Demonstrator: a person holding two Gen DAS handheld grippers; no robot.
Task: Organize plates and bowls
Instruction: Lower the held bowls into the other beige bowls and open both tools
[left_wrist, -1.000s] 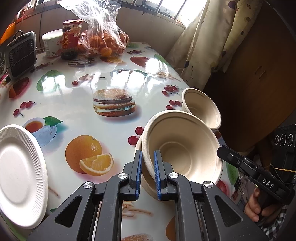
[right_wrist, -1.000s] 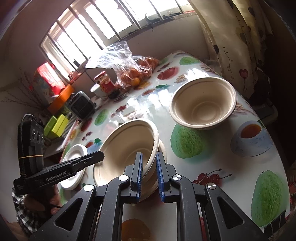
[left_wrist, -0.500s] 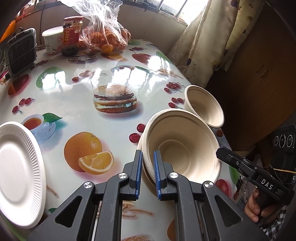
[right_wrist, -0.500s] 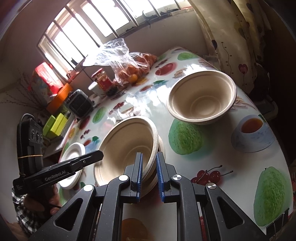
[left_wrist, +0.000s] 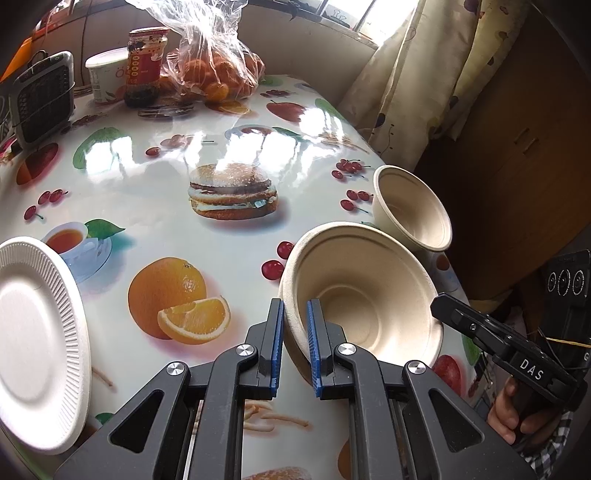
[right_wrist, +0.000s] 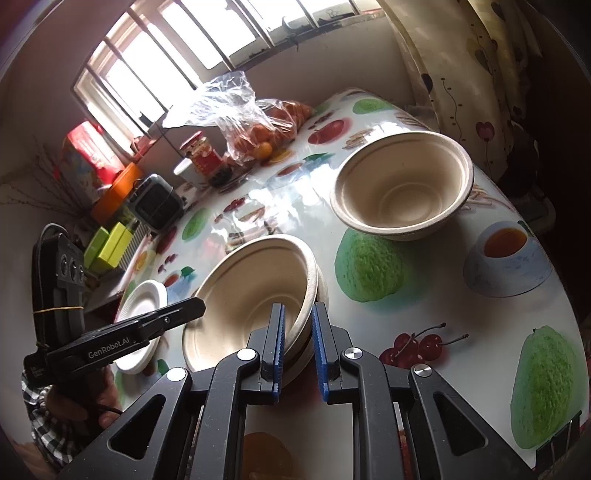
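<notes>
- left gripper (left_wrist: 295, 325) pinching the near rim of the stacked bowls (left_wrist: 364, 295); right gripper (right_wrist: 298, 332) clamped on the opposite rim, probably to steady them
- spare bowl (right_wrist: 402, 192) sits beyond; white plate (left_wrist: 33, 332) off left, likely next

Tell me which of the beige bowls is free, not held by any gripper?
The single bowl standing farther away, near the curtain-side table edge. The nearer bowls are nested, and both grippers clamp their rims: left, right.
</notes>
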